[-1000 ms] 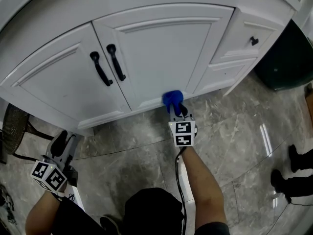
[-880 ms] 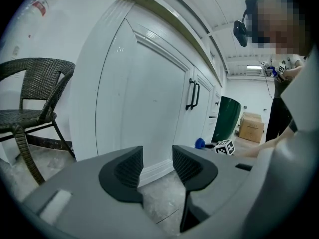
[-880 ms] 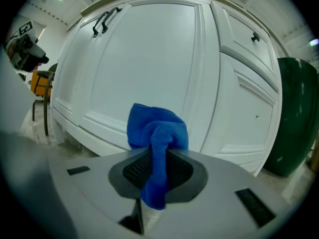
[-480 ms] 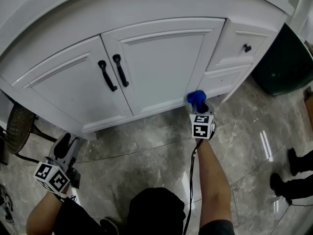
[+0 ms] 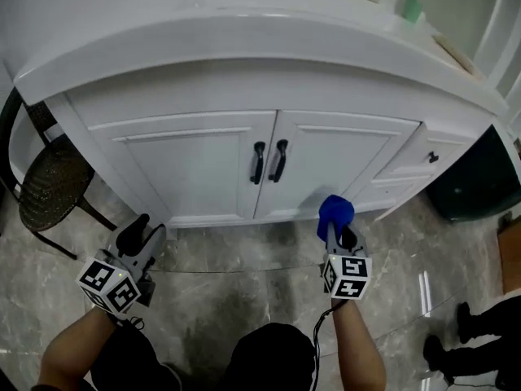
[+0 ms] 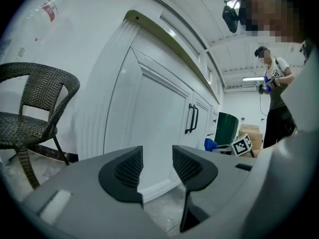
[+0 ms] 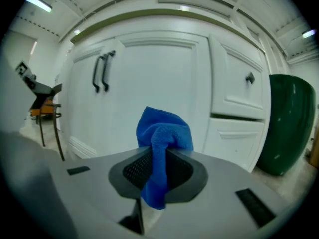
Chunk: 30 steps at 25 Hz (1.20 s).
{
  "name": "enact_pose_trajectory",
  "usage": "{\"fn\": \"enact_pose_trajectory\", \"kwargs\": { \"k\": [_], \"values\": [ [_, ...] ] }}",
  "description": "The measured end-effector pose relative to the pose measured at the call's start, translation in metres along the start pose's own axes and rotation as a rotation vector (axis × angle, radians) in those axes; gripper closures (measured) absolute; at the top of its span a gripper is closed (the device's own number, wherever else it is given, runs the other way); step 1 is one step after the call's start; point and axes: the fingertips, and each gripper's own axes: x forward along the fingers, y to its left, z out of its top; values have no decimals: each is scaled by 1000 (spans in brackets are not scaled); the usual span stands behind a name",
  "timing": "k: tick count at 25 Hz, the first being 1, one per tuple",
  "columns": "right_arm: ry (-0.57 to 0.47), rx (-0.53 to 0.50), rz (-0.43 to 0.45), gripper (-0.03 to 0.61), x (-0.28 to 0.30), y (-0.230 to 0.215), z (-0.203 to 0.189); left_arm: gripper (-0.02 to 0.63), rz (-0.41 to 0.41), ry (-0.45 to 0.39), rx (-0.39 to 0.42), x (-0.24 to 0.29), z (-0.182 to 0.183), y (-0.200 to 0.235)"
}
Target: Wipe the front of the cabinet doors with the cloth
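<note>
The white cabinet has two doors, the left door [image 5: 191, 165] and the right door [image 5: 346, 160], with black handles [image 5: 269, 161] where they meet. My right gripper [image 5: 339, 233] is shut on a blue cloth [image 5: 334, 211] low in front of the right door's bottom edge. In the right gripper view the cloth [image 7: 164, 133] sticks up bunched from the gripper [image 7: 158, 171], a short way off the right door [image 7: 159, 88]. My left gripper [image 5: 140, 236] hangs low near the floor by the left door; its jaws [image 6: 157, 166] are open with nothing between them.
A wicker chair [image 5: 47, 184] stands left of the cabinet. Drawers [image 5: 431, 157] and a dark green bin [image 5: 476, 182] sit to the right. Someone's shoes [image 5: 480, 332] show on the marble floor at bottom right. Another person [image 6: 274, 98] stands far off.
The right gripper slid the cloth rightward along the right door's bottom, then came back off the door. The head view has swung up and left, so the countertop shows.
</note>
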Motion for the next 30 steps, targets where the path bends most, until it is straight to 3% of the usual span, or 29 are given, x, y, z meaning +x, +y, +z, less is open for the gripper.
{"fn": "enact_pose_trajectory", "kwargs": {
  "k": [5,8,12,17,22,30],
  "values": [
    [-184,-145,229,529,-47,115,110,425,-21,-74,25,-10,26,-3],
    [-294,-199,272,529,-71,167,172,425,-29,-109,102,-13,44,-11],
    [-371,-125,289,529,-93,202,219,423,-36,-161,198,-19,74,-26],
    [-430,1,293,529,-111,238,239,423,-59,-247,196,-40,106,-50],
    [-435,-28,314,529,-110,277,223,425,-63,-265,278,-60,104,-60],
    [-428,-45,390,529,-121,311,211,423,0,-244,253,-79,92,-39]
  ]
}}
